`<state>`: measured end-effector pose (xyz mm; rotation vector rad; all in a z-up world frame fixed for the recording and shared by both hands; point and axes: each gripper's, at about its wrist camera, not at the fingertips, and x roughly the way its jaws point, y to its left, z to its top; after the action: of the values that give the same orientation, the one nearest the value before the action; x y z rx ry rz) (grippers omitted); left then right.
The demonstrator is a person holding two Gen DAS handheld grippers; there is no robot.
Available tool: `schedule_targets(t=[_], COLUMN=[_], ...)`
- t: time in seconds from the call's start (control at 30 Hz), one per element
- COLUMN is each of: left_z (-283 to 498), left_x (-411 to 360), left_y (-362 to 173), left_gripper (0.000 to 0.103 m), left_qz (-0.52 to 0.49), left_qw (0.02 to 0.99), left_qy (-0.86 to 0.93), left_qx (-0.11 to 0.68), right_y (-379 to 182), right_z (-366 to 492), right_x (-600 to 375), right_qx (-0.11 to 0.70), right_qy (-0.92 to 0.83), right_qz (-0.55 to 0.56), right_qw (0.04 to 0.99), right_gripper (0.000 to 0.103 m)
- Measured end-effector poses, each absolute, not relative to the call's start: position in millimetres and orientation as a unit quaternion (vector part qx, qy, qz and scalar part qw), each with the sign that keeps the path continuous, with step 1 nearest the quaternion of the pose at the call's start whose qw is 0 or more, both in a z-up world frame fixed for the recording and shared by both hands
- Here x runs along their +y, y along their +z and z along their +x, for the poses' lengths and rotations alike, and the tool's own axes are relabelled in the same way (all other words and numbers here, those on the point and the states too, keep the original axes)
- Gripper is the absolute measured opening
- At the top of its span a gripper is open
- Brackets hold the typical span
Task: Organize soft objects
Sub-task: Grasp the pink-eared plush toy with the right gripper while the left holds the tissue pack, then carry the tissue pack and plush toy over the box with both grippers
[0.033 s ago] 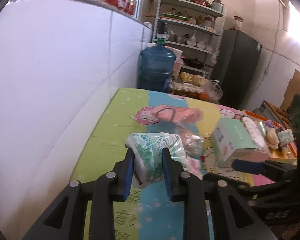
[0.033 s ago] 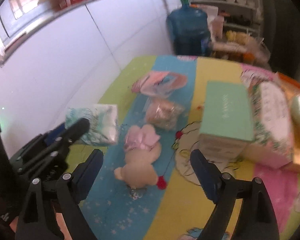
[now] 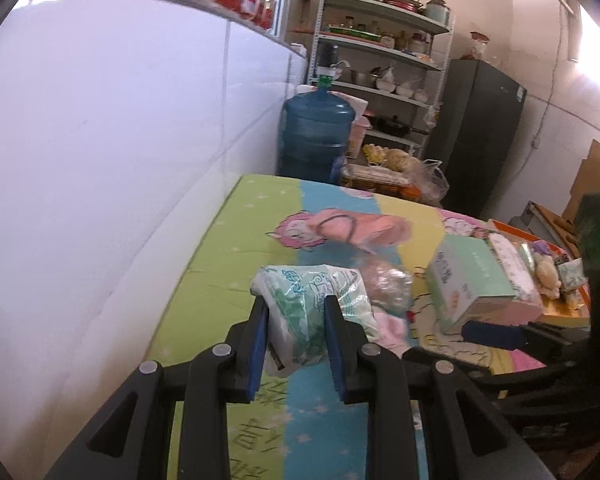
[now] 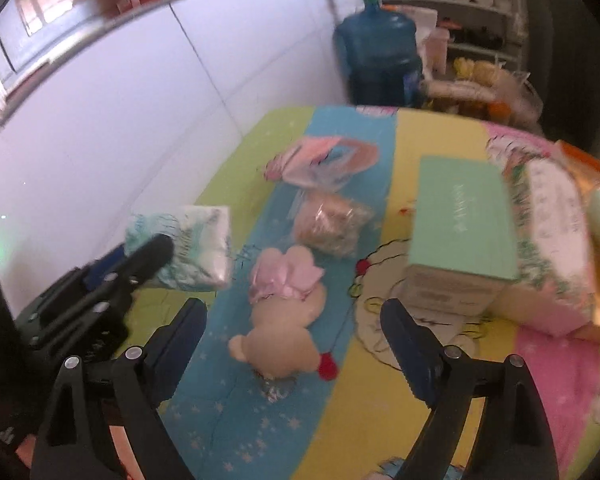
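Near the wall-side edge of the cartoon-printed table (image 4: pixel 379 400), the left gripper (image 3: pixel 296 340) is clamped on a green-and-white tissue pack (image 3: pixel 307 304), held clear of the cloth. The right gripper (image 4: pixel 294 350) is opening wide with nothing gripped; a plush toy (image 4: pixel 284 320) lies on the cloth between its fingers, and a green tissue box (image 4: pixel 463 216) stands towards the opposite edge.

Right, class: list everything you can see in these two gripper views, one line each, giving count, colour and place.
Tissue pack: one, white-green, held above the cloth.
Plush toy: one, beige with pink bow, on the blue stripe.
Clear bag: one, brownish contents, beyond the toy.
Pink pouch: one, farther back.
Tissue box: one, mint green, right of centre.
Floral pack: one, white-pink, beside the box.
Tablecloth: one, striped cartoon print.
Water jug: one, blue, behind the table.
Shelf: one, white, back wall.
Left gripper: shut on the tissue pack.
Right gripper: jaws opening, around the toy without touching.
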<state>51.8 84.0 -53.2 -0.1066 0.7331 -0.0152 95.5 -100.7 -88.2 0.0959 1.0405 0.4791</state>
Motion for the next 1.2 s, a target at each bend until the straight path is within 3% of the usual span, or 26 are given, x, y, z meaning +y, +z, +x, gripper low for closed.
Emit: schedule_targets(t=[0.23, 0.3, 0.33, 0.37, 0.43, 1.2], left_z=[54.7, 55.4, 55.9, 55.8, 56.4, 52.1], left_x=[104.3, 106.2, 106.8, 106.7, 106.9, 36.7], left_y=[-58.0, -58.8, -58.9, -59.2, -58.9, -23.1], left_gripper=[0.027, 0.027, 0.027, 0.027, 0.027, 0.027], left_qz=[-0.054, -0.053, -0.052, -0.051, -0.050, -0.008], left_qw=[0.930, 0.930, 0.930, 0.930, 0.930, 0.938], left_qy=[0.010, 0.010, 0.010, 0.009, 0.008, -0.013], left_qx=[0.364, 0.365, 0.365, 0.365, 0.364, 0.347], right_y=[-115.4, -121.5, -124.5, -126.3, -124.3, -10.5], right_z=[104.2, 105.1, 104.4, 102.8, 99.4, 55.7], right_x=[-74.6, -66.9, -62.7, -60.8, -58.9, -158.8], right_qx=[0.514, 0.522, 0.527, 0.527, 0.522, 0.399], right_qy=[0.228, 0.229, 0.222, 0.219, 0.224, 0.161], right_qz=[0.030, 0.020, 0.006, -0.002, -0.004, 0.025], right_qw=[0.826, 0.821, 0.820, 0.821, 0.823, 0.902], right_gripper=[0.086, 0.071, 0.055, 0.048, 0.044, 0.043])
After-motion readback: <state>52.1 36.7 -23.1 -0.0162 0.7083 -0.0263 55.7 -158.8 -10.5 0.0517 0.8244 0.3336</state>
